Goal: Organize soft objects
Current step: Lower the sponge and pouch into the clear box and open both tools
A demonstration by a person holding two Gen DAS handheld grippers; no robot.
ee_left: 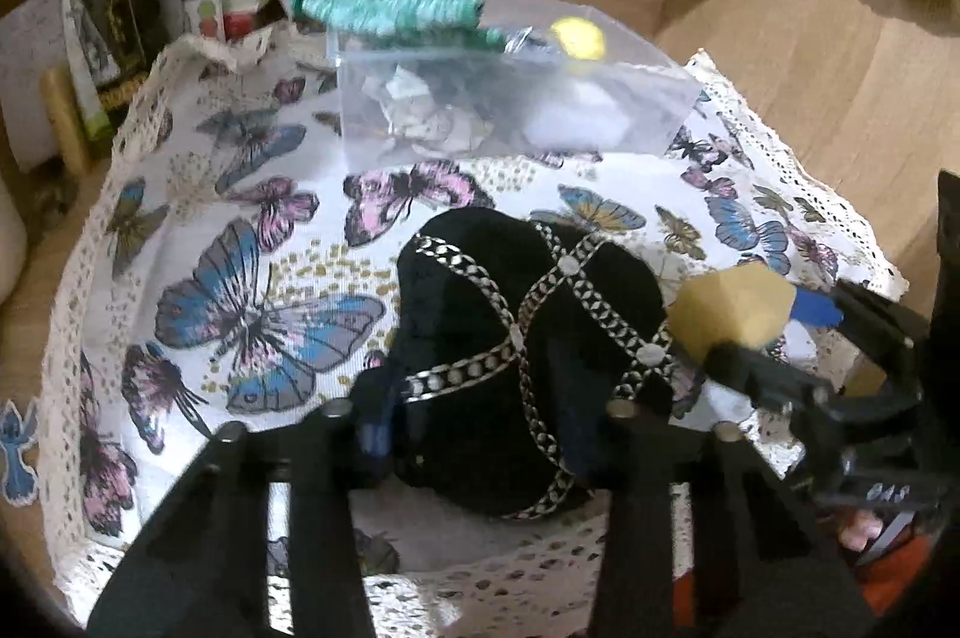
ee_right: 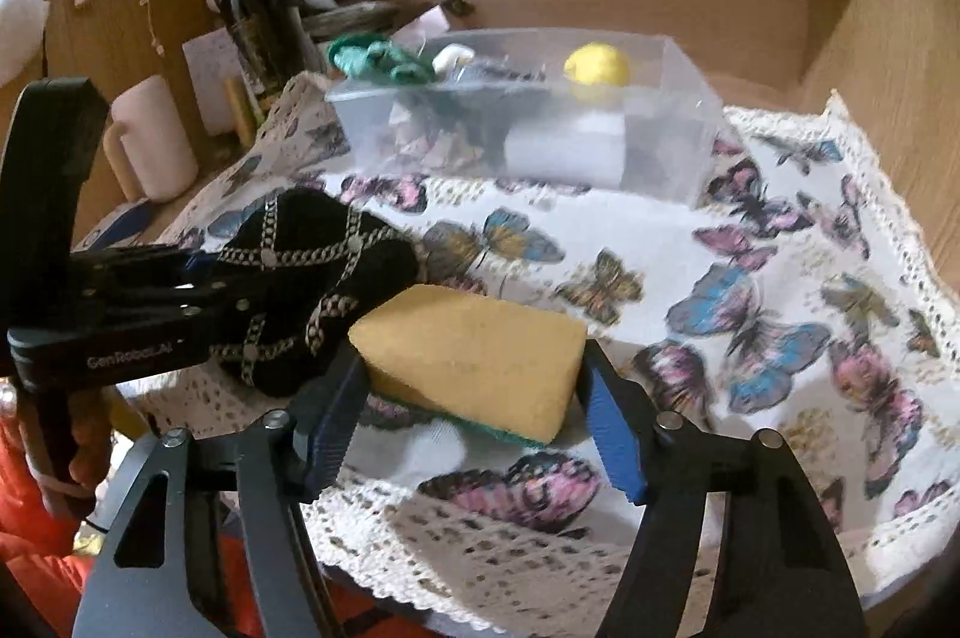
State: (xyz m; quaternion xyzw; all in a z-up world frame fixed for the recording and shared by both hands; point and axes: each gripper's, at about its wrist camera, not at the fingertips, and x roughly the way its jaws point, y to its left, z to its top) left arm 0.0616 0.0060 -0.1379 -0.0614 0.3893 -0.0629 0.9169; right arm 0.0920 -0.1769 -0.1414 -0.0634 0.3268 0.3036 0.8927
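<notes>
My left gripper (ee_left: 480, 416) is shut on a black fabric piece with silver chain trim (ee_left: 528, 338), held just above the butterfly cloth (ee_left: 240, 230); it also shows in the right wrist view (ee_right: 300, 272). My right gripper (ee_right: 474, 398) is shut on a yellow sponge with a green scrub side (ee_right: 474, 350), also seen at the right of the left wrist view (ee_left: 729, 308). A clear plastic box (ee_right: 522, 128) stands at the back of the cloth, holding a green knitted item (ee_left: 390, 8), a yellow ball (ee_right: 597, 65) and other pieces.
Bottles and papers (ee_right: 252, 8) and a cream mug (ee_right: 150, 140) crowd the back left corner. Wooden walls (ee_right: 870, 8) close in the back and right. The lace edge of the cloth (ee_right: 480, 548) hangs at the front.
</notes>
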